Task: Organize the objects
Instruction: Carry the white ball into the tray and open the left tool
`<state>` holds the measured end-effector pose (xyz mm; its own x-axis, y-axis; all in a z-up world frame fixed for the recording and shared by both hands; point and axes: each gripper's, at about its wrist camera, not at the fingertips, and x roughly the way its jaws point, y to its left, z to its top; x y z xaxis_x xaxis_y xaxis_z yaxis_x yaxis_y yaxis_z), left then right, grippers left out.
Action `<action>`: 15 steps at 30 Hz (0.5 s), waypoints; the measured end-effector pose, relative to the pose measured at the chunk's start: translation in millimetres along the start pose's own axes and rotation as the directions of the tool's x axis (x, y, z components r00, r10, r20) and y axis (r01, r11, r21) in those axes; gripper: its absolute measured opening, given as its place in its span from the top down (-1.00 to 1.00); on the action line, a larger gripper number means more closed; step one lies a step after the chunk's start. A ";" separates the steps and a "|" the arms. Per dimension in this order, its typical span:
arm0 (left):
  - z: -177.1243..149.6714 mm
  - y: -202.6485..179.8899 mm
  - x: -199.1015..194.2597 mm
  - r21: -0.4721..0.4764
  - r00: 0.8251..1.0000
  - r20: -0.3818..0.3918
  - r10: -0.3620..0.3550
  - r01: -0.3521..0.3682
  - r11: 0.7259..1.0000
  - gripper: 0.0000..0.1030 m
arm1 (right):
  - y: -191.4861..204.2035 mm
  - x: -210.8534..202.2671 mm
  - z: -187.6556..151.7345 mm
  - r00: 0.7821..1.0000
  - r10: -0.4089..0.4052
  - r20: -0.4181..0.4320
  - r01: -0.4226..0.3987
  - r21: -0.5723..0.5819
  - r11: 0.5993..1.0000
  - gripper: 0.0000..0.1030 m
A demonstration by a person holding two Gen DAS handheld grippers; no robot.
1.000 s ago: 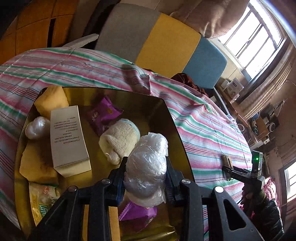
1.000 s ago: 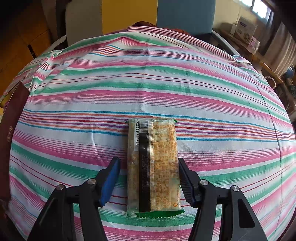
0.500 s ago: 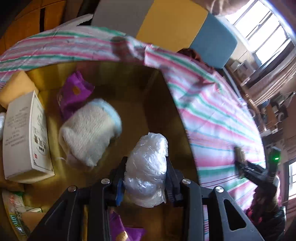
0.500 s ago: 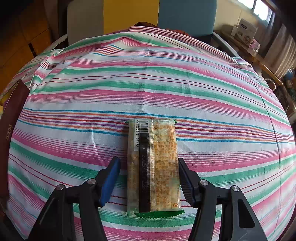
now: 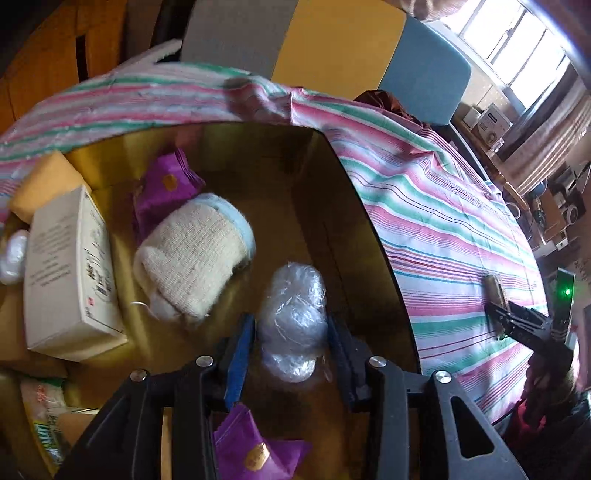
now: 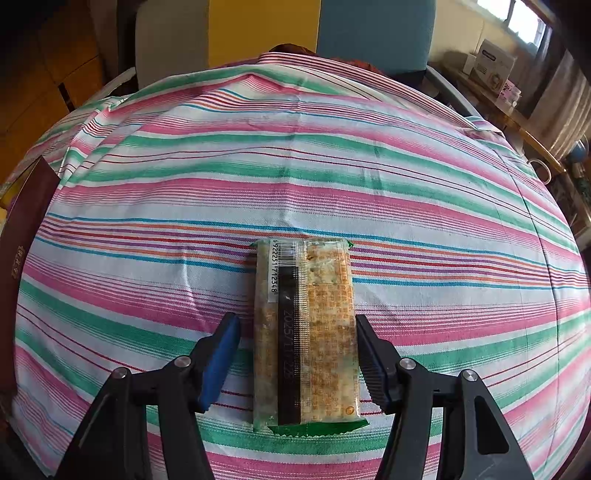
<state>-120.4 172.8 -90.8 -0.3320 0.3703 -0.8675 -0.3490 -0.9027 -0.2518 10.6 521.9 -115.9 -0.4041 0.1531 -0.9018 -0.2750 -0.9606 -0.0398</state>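
My left gripper (image 5: 291, 345) hangs over a gold-lined box (image 5: 373, 236), its jaws opening, with a clear plastic bundle (image 5: 293, 317) lying between them; a gap shows on both sides, so the pads no longer press on it. The bundle rests on the box floor near the right wall. Beside it lie a rolled cream knit piece with a pale blue cuff (image 5: 195, 258), a white carton (image 5: 70, 273), purple sachets (image 5: 166, 188) and a yellow pad (image 5: 44, 181).

My right gripper (image 6: 297, 354) stands over a striped cloth (image 6: 295, 166), pink, green and white, that covers the table. Its jaws are open, one on each side of a cracker packet (image 6: 306, 332) that lies flat on the cloth with its barcode end pointing away from me. The right pad sits just against the packet's edge; the left stands clear.

Behind the table is a chair back in grey, yellow and blue panels (image 6: 266, 33). To the right a bright window (image 5: 517, 40) lights a cluttered shelf with a white box (image 6: 493, 66). A dark red box wall (image 6: 22, 236) edges the cloth at the left of the right wrist view.
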 end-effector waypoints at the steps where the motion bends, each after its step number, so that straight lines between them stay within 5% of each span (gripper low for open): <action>1: -1.6 0.0 -4.0 0.011 1.000 0.018 0.017 -0.017 1.000 0.21 | 0.3 -0.1 -0.1 1.000 -0.001 0.000 0.001 0.000 1.000 -0.21; 15: -21.9 10.0 -77.2 0.093 0.960 0.246 0.130 -0.157 0.983 0.21 | 3.0 -0.5 1.4 1.000 -0.018 0.000 0.018 -0.009 1.000 -0.11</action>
<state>-79.1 130.5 -35.7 -0.5800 0.2925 -0.7603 -0.3728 -0.9252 -0.0715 8.8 519.2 -114.9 -0.3995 0.1707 -0.9007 -0.2745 -0.9597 -0.0601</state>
